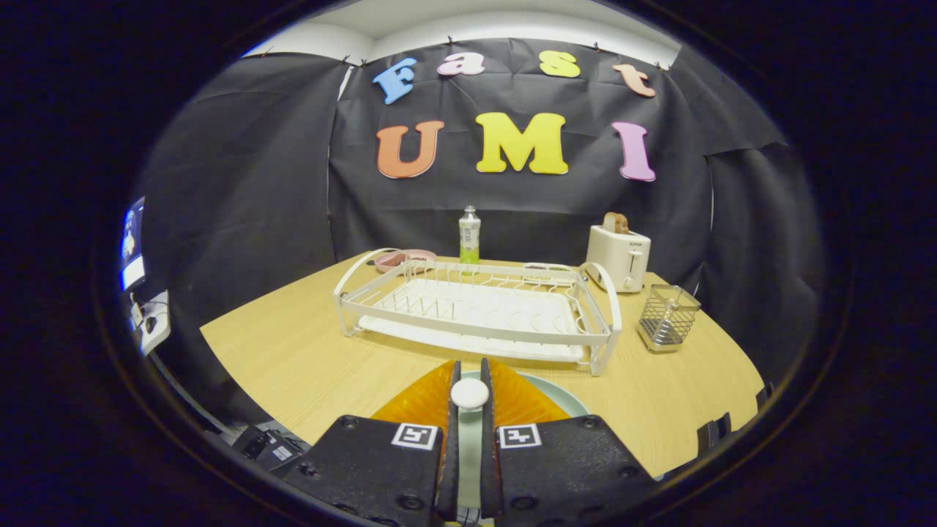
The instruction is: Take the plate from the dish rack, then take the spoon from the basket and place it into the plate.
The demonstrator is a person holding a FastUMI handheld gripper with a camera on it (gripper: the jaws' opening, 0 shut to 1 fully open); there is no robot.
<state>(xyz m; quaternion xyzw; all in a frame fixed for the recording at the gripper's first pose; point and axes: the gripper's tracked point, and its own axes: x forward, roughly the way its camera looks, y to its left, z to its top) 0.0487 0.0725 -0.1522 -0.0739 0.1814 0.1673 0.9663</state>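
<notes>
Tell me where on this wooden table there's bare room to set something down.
Widest bare patch: the light wooden table beside the white wire dish rack, on the side away from the metal mesh basket. A smaller patch lies nearer than that basket. Crowded: behind the rack and around the white toaster. The gripper, shut on the white spoon, hangs over the pale green plate.

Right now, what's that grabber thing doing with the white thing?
A person is working a handheld gripper. Its fingers are closed on a white spoon, held just above a pale plate on the wooden table. The white dish rack beyond the fingers holds no dishes, and the wire basket stands to its right. The spoon has not been let go into the plate yet.
</notes>
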